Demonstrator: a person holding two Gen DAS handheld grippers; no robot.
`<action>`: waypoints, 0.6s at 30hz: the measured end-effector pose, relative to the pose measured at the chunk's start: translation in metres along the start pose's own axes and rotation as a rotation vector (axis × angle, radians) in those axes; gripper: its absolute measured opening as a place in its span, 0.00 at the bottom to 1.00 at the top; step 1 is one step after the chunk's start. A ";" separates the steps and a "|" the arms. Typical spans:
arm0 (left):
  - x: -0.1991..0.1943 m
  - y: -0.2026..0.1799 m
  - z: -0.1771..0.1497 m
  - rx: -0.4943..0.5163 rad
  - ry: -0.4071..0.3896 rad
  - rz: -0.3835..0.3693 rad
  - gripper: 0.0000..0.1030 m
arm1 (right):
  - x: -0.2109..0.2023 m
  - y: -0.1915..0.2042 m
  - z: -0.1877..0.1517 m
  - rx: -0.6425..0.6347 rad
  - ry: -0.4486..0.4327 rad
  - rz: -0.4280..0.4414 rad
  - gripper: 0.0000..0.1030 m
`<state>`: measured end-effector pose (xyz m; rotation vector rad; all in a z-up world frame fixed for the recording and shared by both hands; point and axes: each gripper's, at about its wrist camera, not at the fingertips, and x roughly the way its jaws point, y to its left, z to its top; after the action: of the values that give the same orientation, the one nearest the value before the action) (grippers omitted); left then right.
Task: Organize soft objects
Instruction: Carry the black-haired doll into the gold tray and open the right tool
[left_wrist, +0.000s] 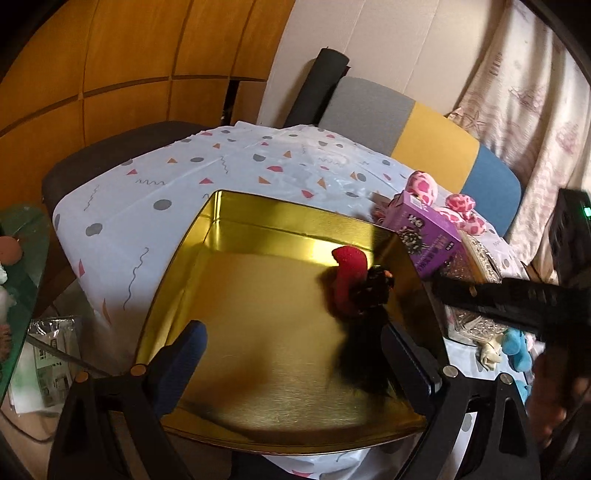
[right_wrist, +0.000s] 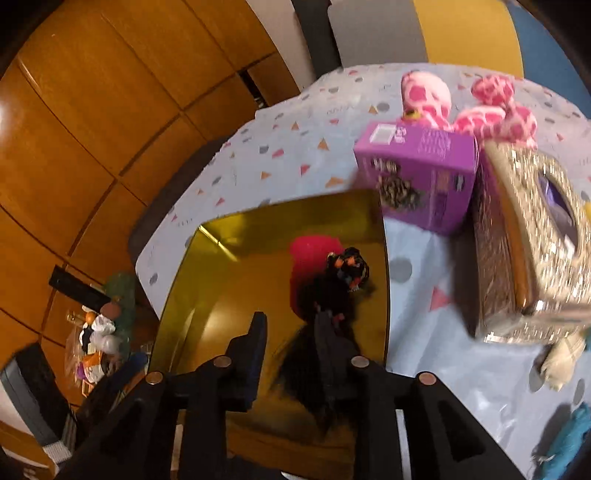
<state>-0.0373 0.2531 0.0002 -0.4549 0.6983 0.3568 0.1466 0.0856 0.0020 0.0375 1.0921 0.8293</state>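
Black-and-red plush doll (right_wrist: 332, 280) lying inside the gold tin (right_wrist: 207, 295), free beside the slightly parted fingers of the right gripper (right_wrist: 291, 332). Left gripper (left_wrist: 295, 347) spread wide over the tin, nothing between. Purple box (right_wrist: 421, 173) print blurred, unreadable; glittery tissue box (right_wrist: 532, 236) clear only from the right wrist.

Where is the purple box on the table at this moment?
In both wrist views the purple box stands just outside the gold tin's far right corner, in front of the pink spotted plush and beside the glittery tissue box.
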 end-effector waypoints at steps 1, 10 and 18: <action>0.002 0.002 0.000 -0.006 0.004 0.004 0.93 | -0.001 -0.003 -0.005 0.010 0.002 -0.002 0.27; 0.002 -0.008 -0.002 0.036 0.005 0.015 0.93 | -0.041 -0.022 -0.027 -0.011 -0.100 -0.136 0.32; -0.004 -0.033 -0.006 0.114 -0.014 0.035 0.93 | -0.067 -0.038 -0.050 -0.056 -0.166 -0.261 0.35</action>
<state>-0.0287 0.2213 0.0082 -0.3319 0.7096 0.3506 0.1152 -0.0005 0.0130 -0.0807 0.8941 0.6101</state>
